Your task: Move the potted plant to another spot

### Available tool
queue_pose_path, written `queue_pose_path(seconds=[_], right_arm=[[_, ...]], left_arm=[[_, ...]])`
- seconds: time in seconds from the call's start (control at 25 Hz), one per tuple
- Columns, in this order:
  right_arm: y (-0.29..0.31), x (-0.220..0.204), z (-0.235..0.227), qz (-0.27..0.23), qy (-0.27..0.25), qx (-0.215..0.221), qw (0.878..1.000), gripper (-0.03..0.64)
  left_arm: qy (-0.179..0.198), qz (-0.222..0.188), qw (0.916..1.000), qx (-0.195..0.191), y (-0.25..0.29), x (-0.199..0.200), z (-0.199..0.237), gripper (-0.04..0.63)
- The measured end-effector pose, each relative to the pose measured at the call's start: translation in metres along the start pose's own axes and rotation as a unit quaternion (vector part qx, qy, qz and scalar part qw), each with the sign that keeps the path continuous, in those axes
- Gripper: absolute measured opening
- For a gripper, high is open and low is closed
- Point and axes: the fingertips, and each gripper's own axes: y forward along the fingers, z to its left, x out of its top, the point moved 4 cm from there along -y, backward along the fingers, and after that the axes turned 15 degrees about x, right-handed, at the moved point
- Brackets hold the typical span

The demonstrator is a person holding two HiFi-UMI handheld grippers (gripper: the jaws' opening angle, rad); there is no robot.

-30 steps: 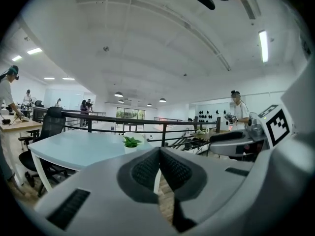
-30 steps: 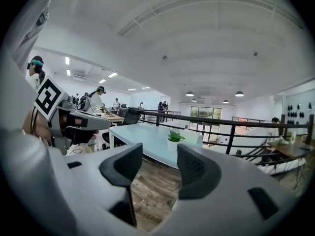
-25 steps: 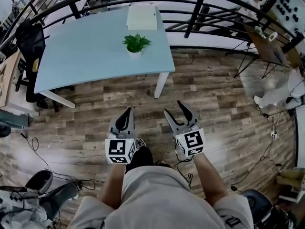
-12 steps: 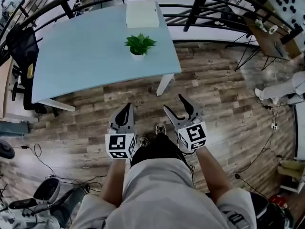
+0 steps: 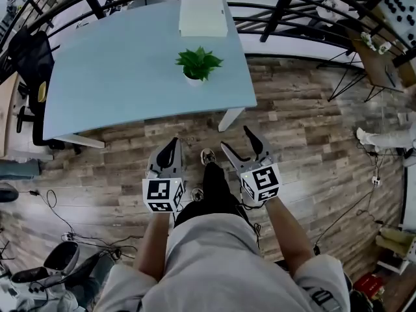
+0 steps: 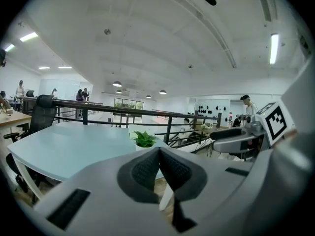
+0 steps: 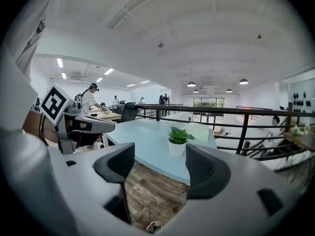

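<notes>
A plank wood floor [image 5: 312, 148] fills the mezzanine, fenced at its 12 o'clock edge by a black metal railing [image 5: 273, 12]. A pale blue tabletop [image 5: 117, 70] on white legs stands against that railing. A black office chair [image 5: 29, 51] is parked at its 9 o'clock end. The person [image 5: 214, 265], in a light shirt, stands on the floor at the tabletop's 6 o'clock side, well apart from it, with both forearms held forward. A flat white box [image 5: 203, 17] lies at the far edge of the tabletop, close to the railing. The left gripper [image 5: 173, 143] points toward 12 o'clock with its jaws pressed together on nothing. The right gripper [image 5: 236, 139], just beside it at 3 o'clock, has its jaws apart and opening, with only bare floor and the distant tabletop seen between the pads. The potted plant [image 5: 198, 65], green leaves in a small white pot, stands upright on the tabletop toward its 3 o'clock end. It is at 6 o'clock of the box, at 12 o'clock from both grippers and touched by neither.
</notes>
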Motion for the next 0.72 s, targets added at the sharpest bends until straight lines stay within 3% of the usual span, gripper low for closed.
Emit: queue_pose_path(seconds=[0.72], right_arm=[[0.092,-0.03,-0.089,0.017,0.041,0.031,0.999,0.351]], left_arm=[[0.004,0.055,0.9977,0.039,0.109,-0.02,0.011,0.011]])
